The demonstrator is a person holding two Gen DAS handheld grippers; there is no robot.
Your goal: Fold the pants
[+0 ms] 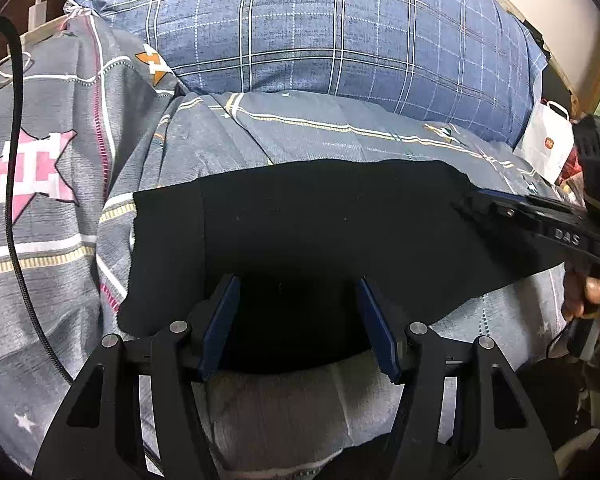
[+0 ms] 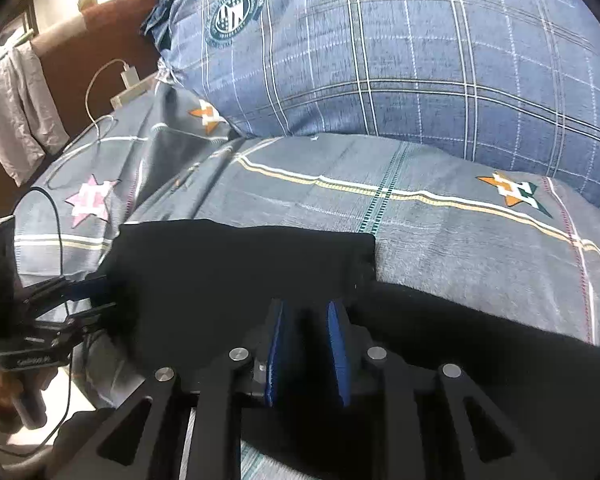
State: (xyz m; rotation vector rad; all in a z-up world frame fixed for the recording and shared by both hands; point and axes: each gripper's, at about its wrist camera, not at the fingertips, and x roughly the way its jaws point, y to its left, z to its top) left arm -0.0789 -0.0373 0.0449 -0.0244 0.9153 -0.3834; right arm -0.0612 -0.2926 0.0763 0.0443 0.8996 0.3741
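Note:
The black pants (image 1: 320,220) lie folded flat on the grey bedsheet (image 1: 40,240). My left gripper (image 1: 297,280) hovers over their near edge, its blue pads (image 1: 224,320) wide apart and holding nothing, so it is open. In the right wrist view the pants (image 2: 228,264) spread to the left, and a further part runs off to the right. My right gripper (image 2: 306,306) sits low on the cloth. A narrow dark gap separates its blue pads (image 2: 336,336), and no fold shows pinched between them. Each view shows the other gripper at the pants' side edge: the right gripper (image 1: 472,200) and the left gripper (image 2: 104,294).
A big blue plaid pillow (image 1: 340,40) fills the back of the bed. A white charger (image 1: 36,8) with its cable and a black cable (image 1: 12,160) lie at the left. A white paper bag (image 1: 548,148) stands at the right. A grey garment (image 2: 16,112) hangs at the far left.

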